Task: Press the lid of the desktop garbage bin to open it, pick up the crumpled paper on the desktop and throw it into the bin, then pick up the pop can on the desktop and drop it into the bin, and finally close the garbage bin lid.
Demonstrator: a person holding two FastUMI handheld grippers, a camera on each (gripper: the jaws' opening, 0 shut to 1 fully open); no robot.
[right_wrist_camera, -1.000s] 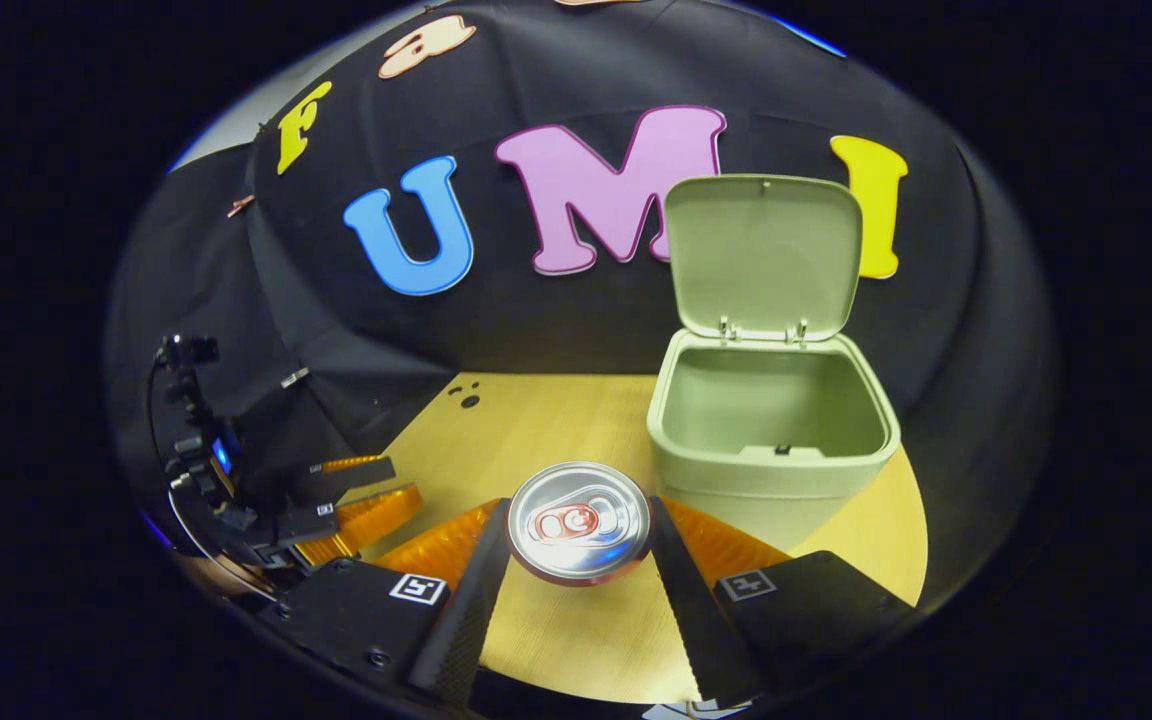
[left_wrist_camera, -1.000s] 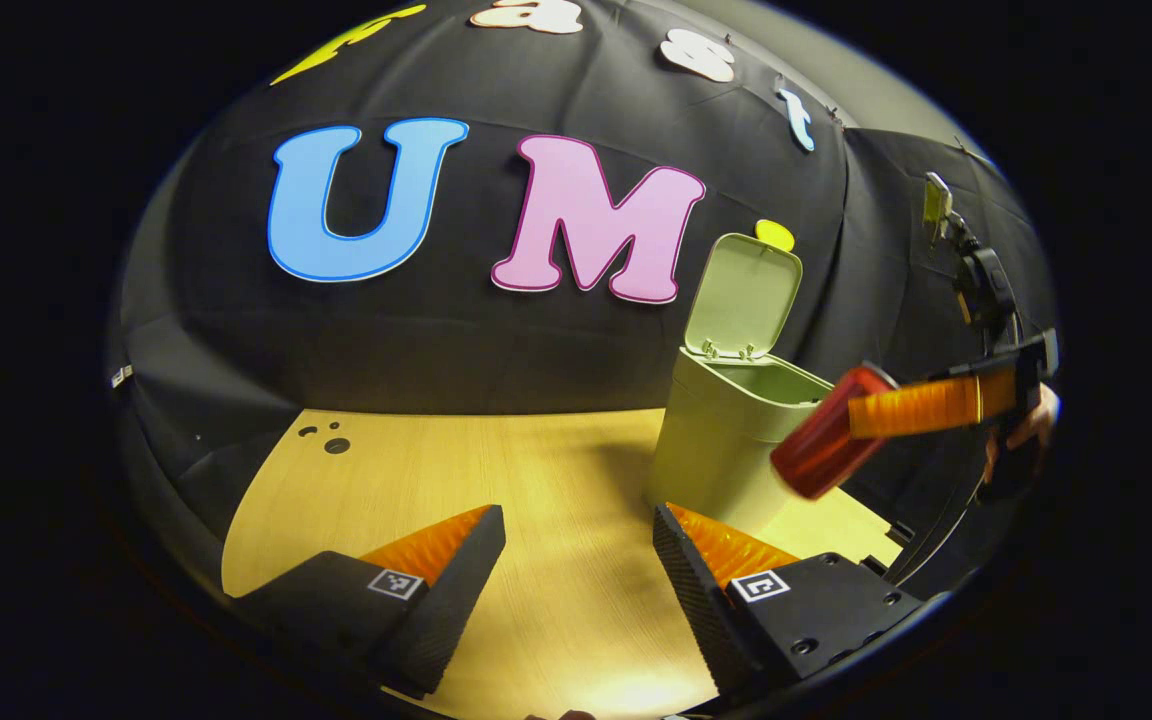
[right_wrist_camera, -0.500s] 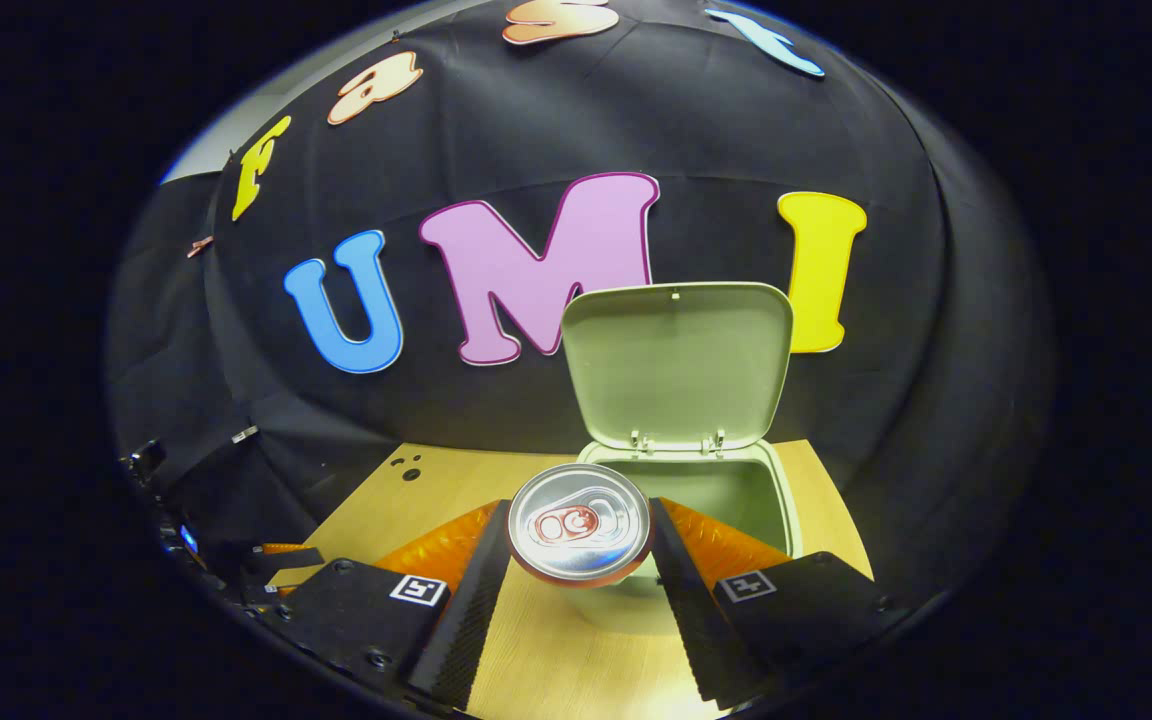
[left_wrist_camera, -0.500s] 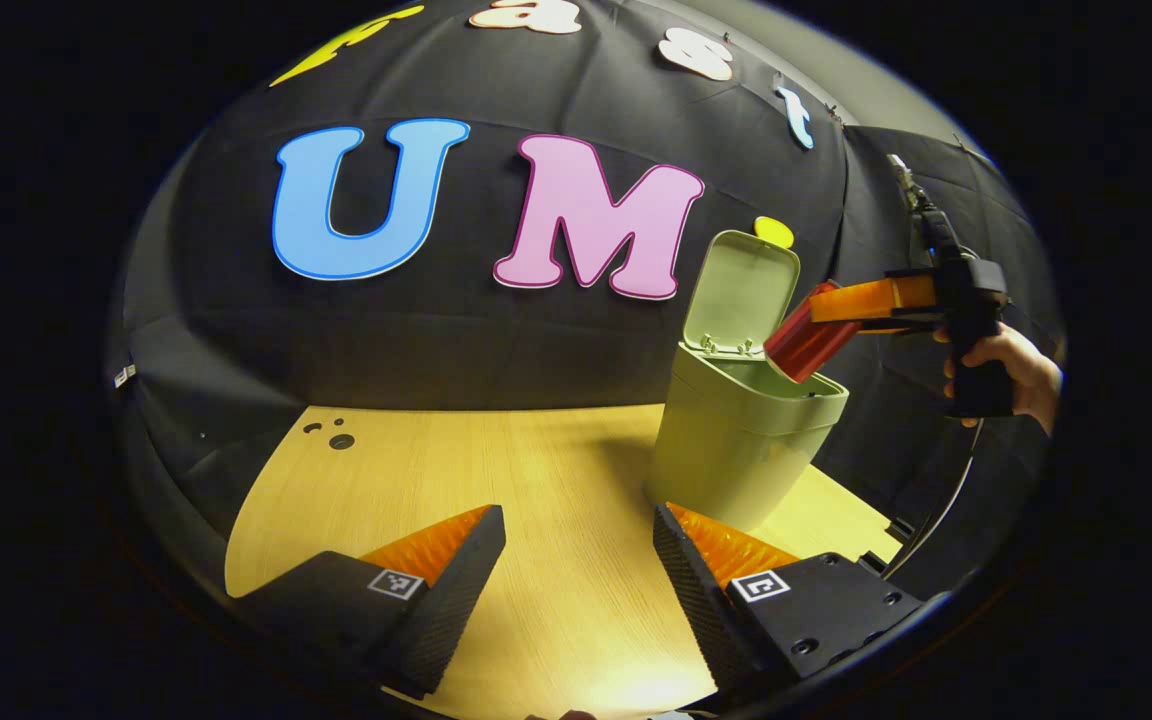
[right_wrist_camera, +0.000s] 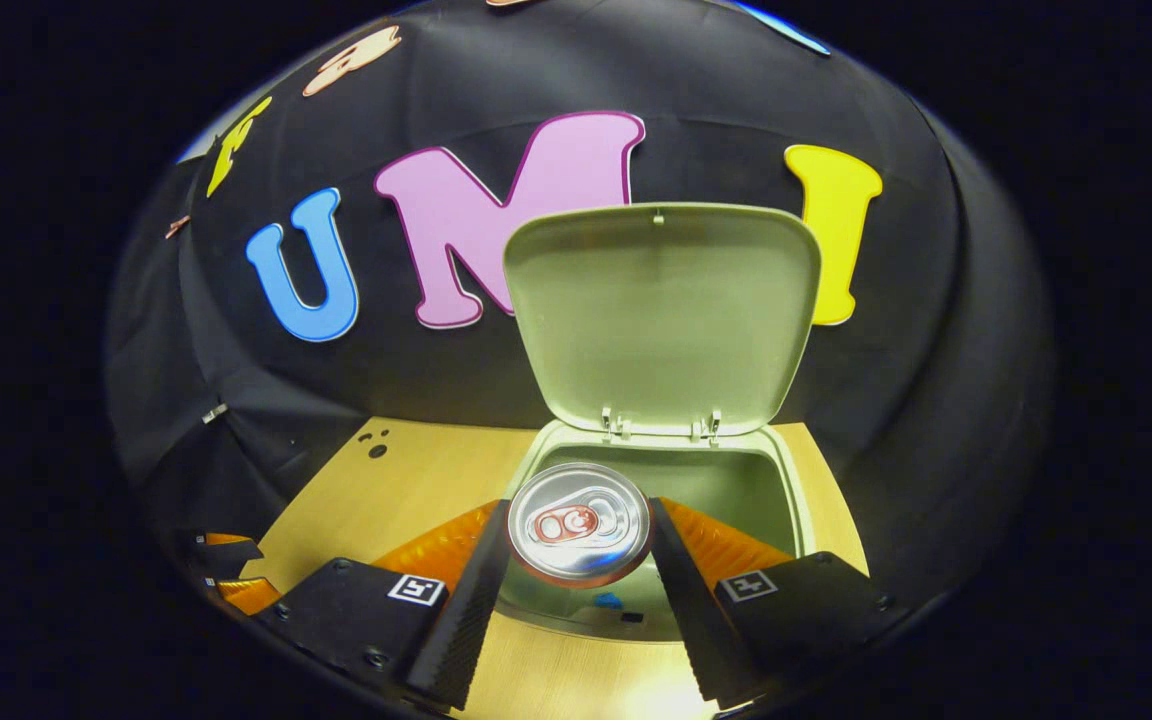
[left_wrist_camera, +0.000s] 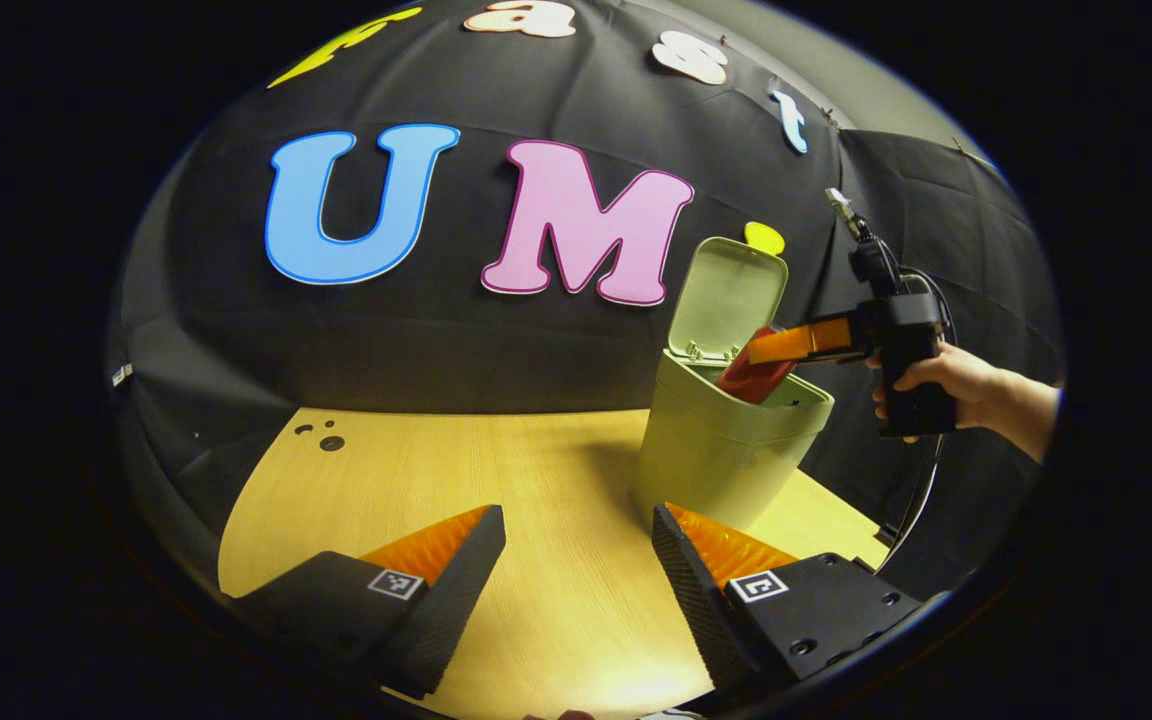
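A pale green desktop bin [left_wrist_camera: 721, 455] stands on the wooden table, its lid [left_wrist_camera: 729, 298] raised upright. In the right gripper view the lid [right_wrist_camera: 661, 315] stands open above the bin's rim [right_wrist_camera: 794, 495]. My right gripper [right_wrist_camera: 578, 560] is shut on a red pop can [right_wrist_camera: 578, 522], its silver top facing the camera, held over the bin's mouth. In the left gripper view that can [left_wrist_camera: 751, 372] dips tilted into the bin mouth, held by the right gripper [left_wrist_camera: 761, 350] in a person's hand [left_wrist_camera: 946, 375]. My left gripper [left_wrist_camera: 576, 560] hovers open over the table, left of the bin.
The wooden table [left_wrist_camera: 496, 500] has small dark holes [left_wrist_camera: 331, 442] near its far left corner. Black cloth hangs behind and beside it. A cable [left_wrist_camera: 921, 500] drops from the right gripper's handle past the table's right edge.
The right gripper has carried the can up, over the bin's rim and down into its mouth. The left gripper has barely moved.
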